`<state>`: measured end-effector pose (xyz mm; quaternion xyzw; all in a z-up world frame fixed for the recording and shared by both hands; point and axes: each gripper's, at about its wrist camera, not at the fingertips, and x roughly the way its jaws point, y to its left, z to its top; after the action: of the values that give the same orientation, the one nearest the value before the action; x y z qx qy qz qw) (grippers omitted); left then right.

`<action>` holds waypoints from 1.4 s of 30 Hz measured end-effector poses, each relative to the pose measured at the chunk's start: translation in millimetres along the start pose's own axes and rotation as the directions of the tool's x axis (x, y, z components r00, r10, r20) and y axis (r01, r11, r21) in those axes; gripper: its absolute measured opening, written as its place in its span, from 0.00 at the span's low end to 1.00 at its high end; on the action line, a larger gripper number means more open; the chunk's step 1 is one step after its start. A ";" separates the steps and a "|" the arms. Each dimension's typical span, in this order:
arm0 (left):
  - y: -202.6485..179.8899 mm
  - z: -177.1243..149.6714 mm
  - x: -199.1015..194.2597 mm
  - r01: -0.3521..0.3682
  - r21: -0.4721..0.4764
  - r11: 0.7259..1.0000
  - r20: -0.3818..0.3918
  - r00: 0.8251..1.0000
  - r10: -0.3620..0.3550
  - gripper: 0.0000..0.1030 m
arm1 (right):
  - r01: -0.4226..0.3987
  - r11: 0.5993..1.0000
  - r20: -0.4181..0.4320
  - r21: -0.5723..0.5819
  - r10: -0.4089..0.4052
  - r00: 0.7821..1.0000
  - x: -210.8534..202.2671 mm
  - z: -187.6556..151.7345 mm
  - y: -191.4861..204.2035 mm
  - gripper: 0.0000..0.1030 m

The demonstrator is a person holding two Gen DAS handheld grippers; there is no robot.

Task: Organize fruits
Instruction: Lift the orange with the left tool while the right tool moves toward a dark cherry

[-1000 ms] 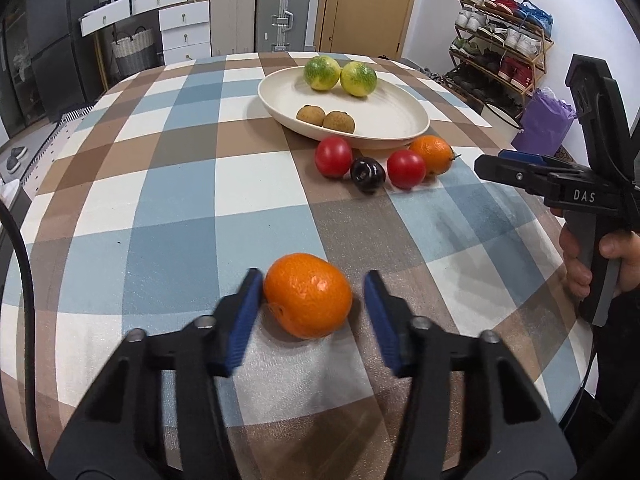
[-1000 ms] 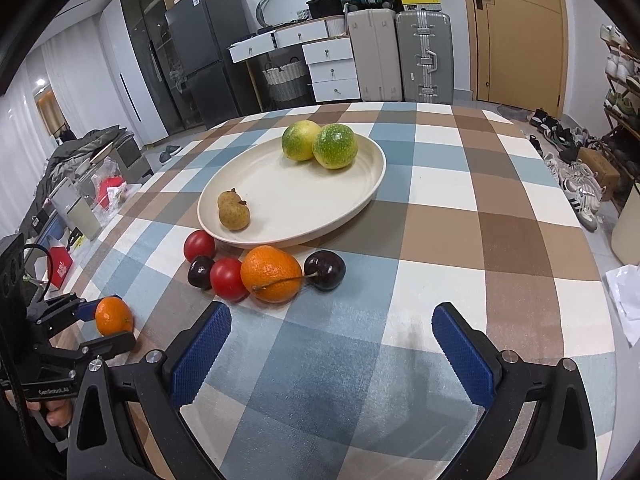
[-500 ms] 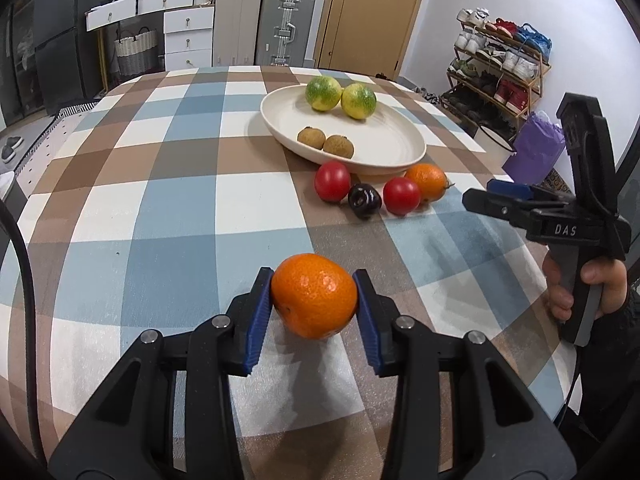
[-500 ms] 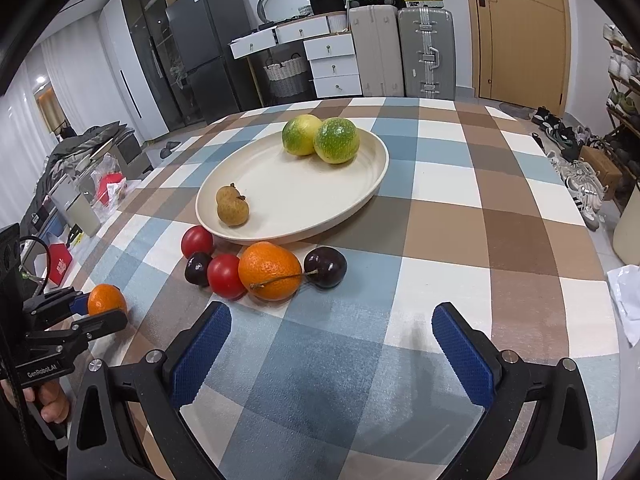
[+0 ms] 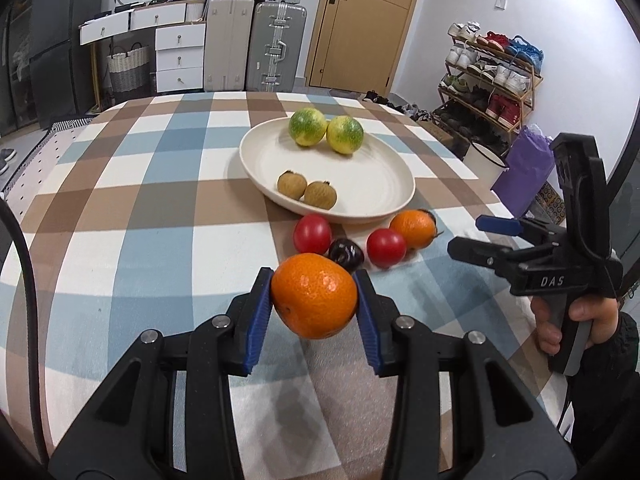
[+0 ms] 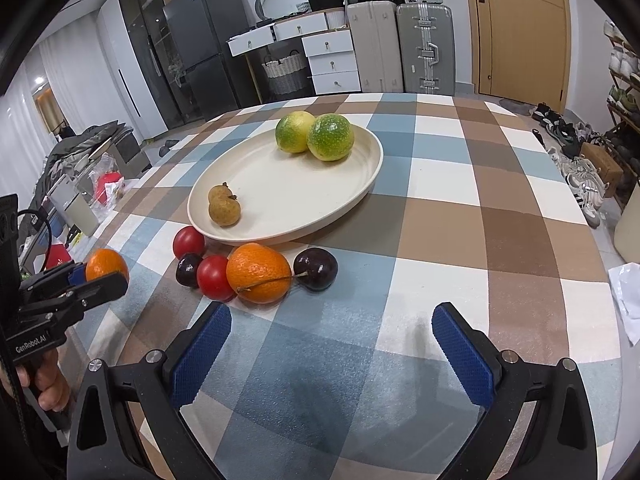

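Orange (image 5: 314, 295) now lifted off cloth, claw-pinched

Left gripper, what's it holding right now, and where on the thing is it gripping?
The left gripper holds an orange, its blue pads pressed on the fruit's two opposite sides at mid-height. The right gripper is open and holds nothing.

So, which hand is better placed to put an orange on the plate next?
Left: the left gripper is already shut on an orange, facing the plate. The right gripper is open and holds nothing.
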<state>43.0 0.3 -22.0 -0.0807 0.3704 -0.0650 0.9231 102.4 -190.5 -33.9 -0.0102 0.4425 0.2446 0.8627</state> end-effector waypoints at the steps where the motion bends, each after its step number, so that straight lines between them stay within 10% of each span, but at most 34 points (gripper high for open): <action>1: -0.8 2.2 0.6 0.005 0.002 1.000 0.005 1.000 -0.005 0.36 | 0.001 1.000 0.000 0.000 -0.001 1.000 0.2 0.4 -1.3 0.99; 42: 19.6 37.7 41.0 -0.002 -0.026 1.000 0.084 0.996 0.004 0.36 | 0.049 0.998 -0.018 -0.042 -0.050 0.999 5.4 17.3 -20.5 0.81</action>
<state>99.7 15.8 -26.7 -0.0949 0.3321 -0.0553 0.9368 126.9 -202.2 -31.6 -0.0416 0.4452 0.2321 0.8638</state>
